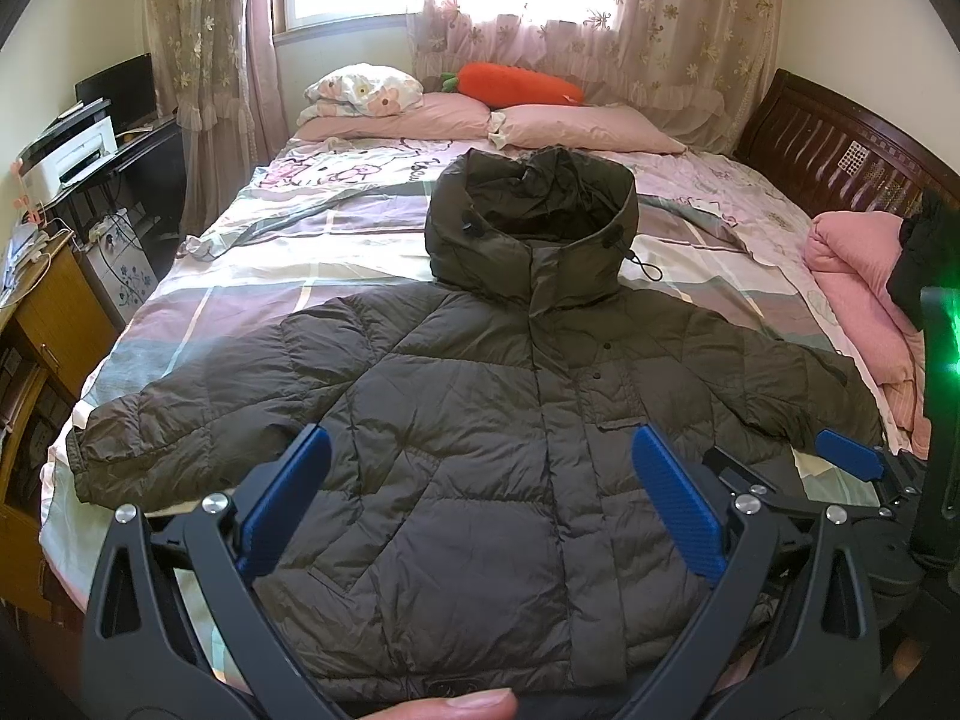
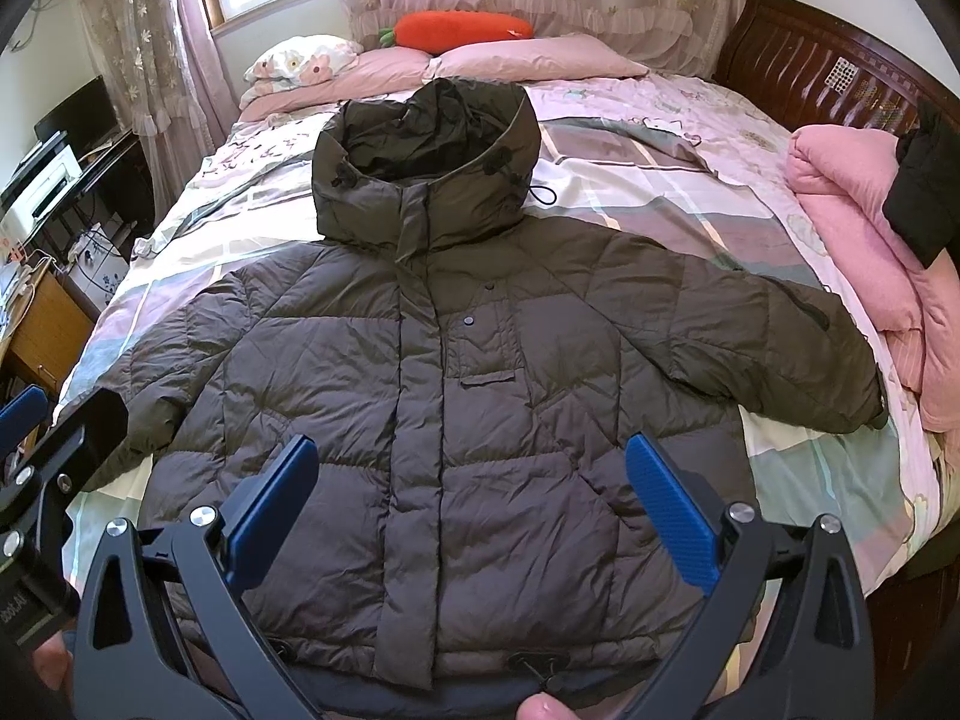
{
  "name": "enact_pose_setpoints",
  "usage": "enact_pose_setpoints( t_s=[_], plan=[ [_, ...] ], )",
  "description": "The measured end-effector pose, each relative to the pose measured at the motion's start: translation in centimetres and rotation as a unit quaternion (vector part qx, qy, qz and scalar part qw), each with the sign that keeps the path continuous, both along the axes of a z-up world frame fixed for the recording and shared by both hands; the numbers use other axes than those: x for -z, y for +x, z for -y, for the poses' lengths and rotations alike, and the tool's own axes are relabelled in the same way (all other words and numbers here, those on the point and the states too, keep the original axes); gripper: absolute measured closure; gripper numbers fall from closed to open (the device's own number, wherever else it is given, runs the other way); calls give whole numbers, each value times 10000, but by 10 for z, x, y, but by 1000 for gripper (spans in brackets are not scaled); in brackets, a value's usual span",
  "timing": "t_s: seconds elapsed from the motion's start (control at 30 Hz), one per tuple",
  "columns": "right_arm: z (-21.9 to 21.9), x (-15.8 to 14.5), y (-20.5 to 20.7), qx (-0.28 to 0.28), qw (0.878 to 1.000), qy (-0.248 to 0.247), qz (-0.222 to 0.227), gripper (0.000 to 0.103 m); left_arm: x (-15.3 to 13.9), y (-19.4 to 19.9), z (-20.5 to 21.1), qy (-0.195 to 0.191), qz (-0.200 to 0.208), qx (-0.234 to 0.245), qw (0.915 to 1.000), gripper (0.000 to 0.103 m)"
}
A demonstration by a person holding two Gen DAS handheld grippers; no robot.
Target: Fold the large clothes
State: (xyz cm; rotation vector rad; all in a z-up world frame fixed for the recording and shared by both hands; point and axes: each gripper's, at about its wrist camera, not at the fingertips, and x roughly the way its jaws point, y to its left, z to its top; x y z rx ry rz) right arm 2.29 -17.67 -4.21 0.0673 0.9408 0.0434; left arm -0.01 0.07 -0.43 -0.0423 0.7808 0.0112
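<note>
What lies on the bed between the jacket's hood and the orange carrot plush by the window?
Pink pillows lie between the hood and the carrot plush, plus a strip of patterned bedsheet; both wrist views show it.

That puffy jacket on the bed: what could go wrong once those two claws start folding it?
The jacket is thick and quilted, so the open left gripper and right gripper may pinch only the slick top layer and slip. Its bulky hood may spring back out of a fold. The sleeve lies close to the pink blanket, which might snag.
</note>
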Motion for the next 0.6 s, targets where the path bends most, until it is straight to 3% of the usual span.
enact_pose_setpoints(
  t_s=[0.6],
  plan=[
    [-2, 1, 1, -7, 10000, 8, -29, 1, 1, 0, -1, 2, -7, 4, 10000, 2]
  ],
)
